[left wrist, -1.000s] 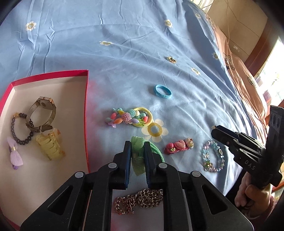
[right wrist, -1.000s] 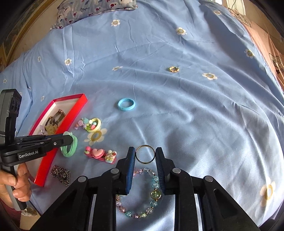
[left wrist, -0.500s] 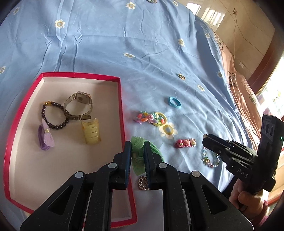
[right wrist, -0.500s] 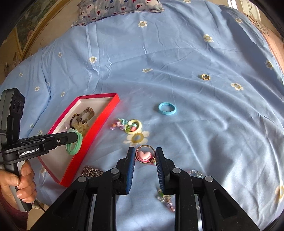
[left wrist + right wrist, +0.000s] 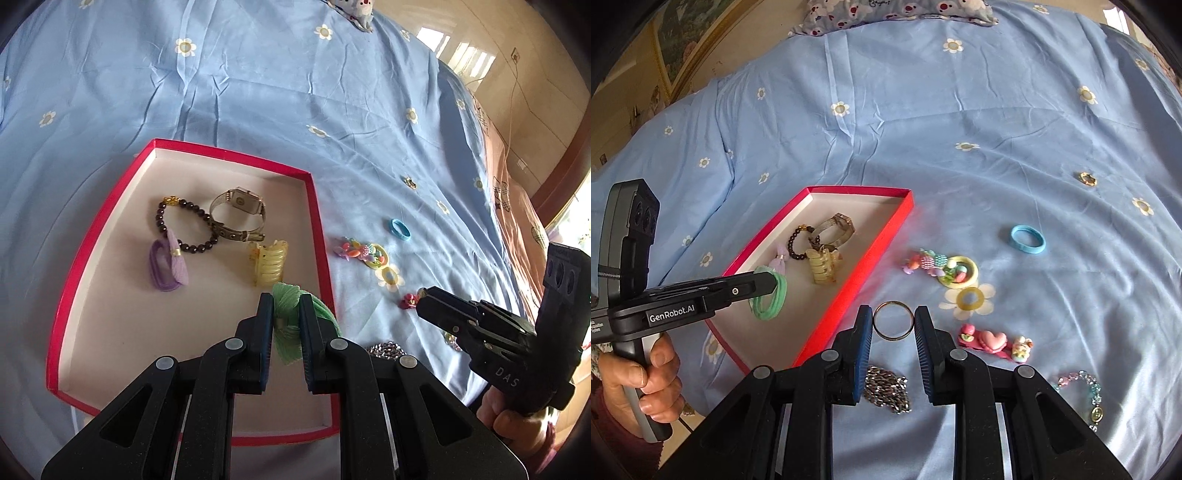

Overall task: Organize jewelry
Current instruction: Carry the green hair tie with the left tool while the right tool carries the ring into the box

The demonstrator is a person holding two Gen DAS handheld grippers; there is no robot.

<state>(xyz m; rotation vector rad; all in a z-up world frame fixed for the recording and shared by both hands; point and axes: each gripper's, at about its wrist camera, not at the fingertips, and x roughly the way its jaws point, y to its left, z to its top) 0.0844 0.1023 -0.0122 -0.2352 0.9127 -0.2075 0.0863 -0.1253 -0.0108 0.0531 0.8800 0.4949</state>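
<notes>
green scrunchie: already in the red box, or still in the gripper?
Still gripped. The left gripper is shut on the green scrunchie, which hangs above the red box floor, not resting on it.

A pale blue bedsheet (image 5: 960,110) printed with small white daisies covers the bed, creased in long folds. At its far end lies a pillow (image 5: 897,14) patterned with red and dark blue spots. Beside the bed on one side stands a gilt picture frame (image 5: 683,48) against the wall; on the other side a pinkish checked blanket (image 5: 517,206) lies along the bed's edge, near a tiled floor (image 5: 517,74)
</notes>
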